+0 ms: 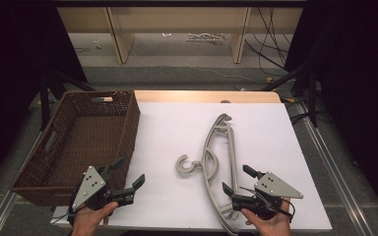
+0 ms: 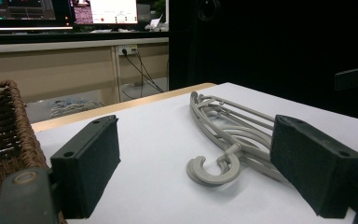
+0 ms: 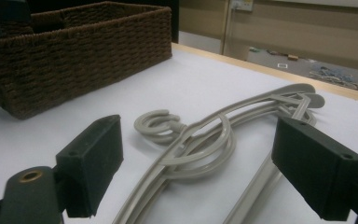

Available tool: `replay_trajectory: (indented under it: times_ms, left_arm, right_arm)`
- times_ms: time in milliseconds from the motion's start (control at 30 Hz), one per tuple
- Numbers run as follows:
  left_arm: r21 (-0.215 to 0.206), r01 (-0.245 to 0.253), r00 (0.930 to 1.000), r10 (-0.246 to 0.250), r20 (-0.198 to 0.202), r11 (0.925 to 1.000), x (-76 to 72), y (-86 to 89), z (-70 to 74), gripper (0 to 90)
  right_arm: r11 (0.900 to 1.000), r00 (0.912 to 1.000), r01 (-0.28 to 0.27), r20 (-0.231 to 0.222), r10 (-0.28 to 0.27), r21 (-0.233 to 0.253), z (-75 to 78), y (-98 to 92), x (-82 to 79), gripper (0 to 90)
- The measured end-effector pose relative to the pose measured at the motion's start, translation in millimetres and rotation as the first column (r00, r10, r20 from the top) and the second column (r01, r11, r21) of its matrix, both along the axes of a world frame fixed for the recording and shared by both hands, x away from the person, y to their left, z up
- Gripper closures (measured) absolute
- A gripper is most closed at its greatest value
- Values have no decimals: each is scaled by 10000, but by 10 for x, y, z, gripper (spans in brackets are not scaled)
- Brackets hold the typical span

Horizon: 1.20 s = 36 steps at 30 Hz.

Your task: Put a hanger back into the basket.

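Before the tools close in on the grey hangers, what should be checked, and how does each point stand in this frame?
1. Right tool open: ok, jaws spread wide.
2. Left tool open: ok.
3. Right tool aimed at the grey hangers: ok, their arms lie between its jaws ahead.
4. Hangers flat on the white table: ok.
5. How many hangers are stacked: cannot tell, they overlap.
6. Wicker basket free to take them: ok, it looks empty.
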<state>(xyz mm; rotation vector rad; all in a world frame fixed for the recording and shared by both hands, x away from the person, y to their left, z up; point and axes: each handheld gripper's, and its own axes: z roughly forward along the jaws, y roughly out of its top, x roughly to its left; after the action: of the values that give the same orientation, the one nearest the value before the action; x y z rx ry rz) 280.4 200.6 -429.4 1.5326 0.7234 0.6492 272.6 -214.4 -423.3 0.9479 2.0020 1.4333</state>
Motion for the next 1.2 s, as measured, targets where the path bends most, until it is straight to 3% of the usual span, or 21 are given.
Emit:
replay_trajectory:
  times_ms: [133, 233, 400, 567, 700, 967, 1000, 1033, 1200]
  left_arm:
    - [80, 22, 10000, -23, 53, 10000, 4, 2, 4, 155]
    - [138, 26, 10000, -26, 46, 9999, 3, 1, 2, 155]
    - [171, 41, 10000, -42, 84, 9998, 4, -5, 0, 155]
    - [111, 31, 10000, -31, 50, 9999, 2, -13, -2, 155]
    - [107, 31, 10000, -32, 48, 9999, 0, -11, 1, 155]
    - [125, 36, 10000, -37, 54, 9999, 2, -13, 0, 155]
    - [102, 30, 10000, -30, 55, 9999, 1, -13, 3, 155]
    - [102, 30, 10000, -30, 55, 9999, 1, -13, 3, 155]
    - [163, 46, 10000, -47, 48, 9999, 2, -15, 1, 155]
  right_arm:
    - [9998, 9997, -60, -230, 57, -164, -4, 34, -5, 185]
    - [9996, 9999, -101, -99, 99, -250, -1, 42, 7, 187]
    - [9990, 9988, -220, -453, 203, -381, 7, 98, 10, 196]
    - [9969, 9987, -349, -403, 321, -705, 28, 156, 38, 209]
    - [9890, 9949, -497, -934, 368, -1391, 42, 255, 71, 208]
    - [9755, 9861, -960, -1522, 662, -1979, 33, 406, 118, 202]
    - [9678, 9836, -1069, -1661, 695, -2279, 23, 450, 140, 202]
    - [9678, 9836, -1069, -1661, 695, -2279, 23, 450, 140, 202]
    - [9302, 9629, -1746, -2534, 928, -3229, 0, 574, 220, 272]
